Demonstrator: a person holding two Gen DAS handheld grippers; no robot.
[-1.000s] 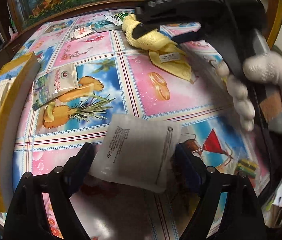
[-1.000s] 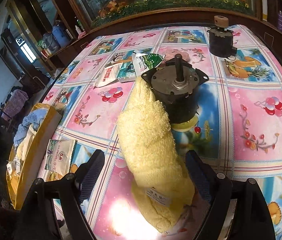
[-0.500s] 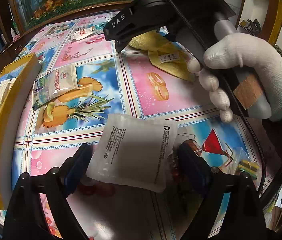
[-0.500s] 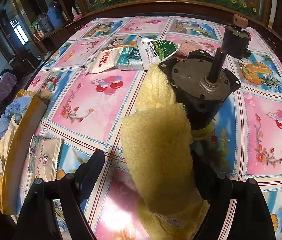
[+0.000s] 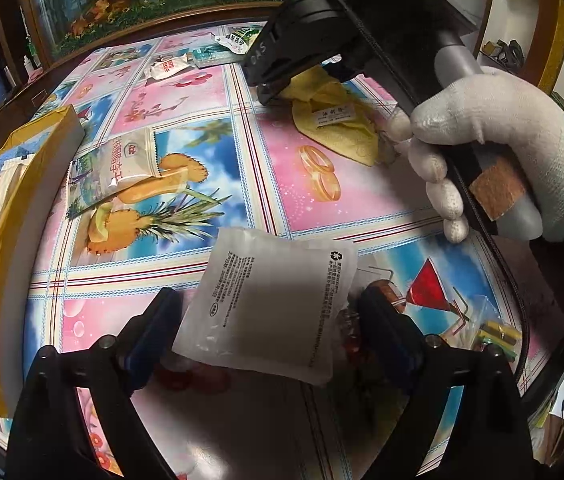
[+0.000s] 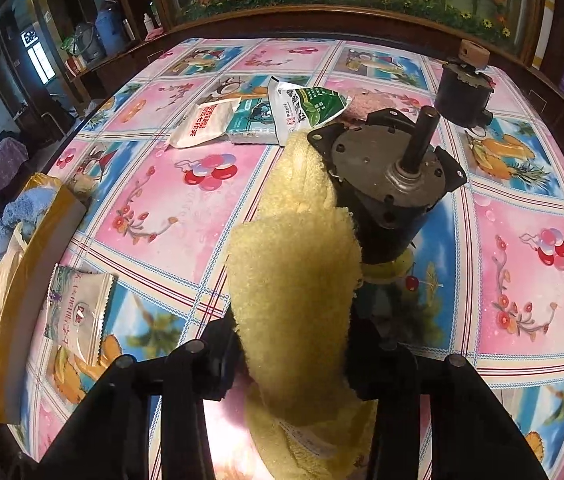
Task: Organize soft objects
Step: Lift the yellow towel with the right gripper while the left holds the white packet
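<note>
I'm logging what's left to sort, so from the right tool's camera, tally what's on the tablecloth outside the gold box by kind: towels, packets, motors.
yellow towel: 1
packets: 4 (pale packet, white packet, teal packet, green packet)
motors: 2 (large motor, small motor)
Total: 7
</note>
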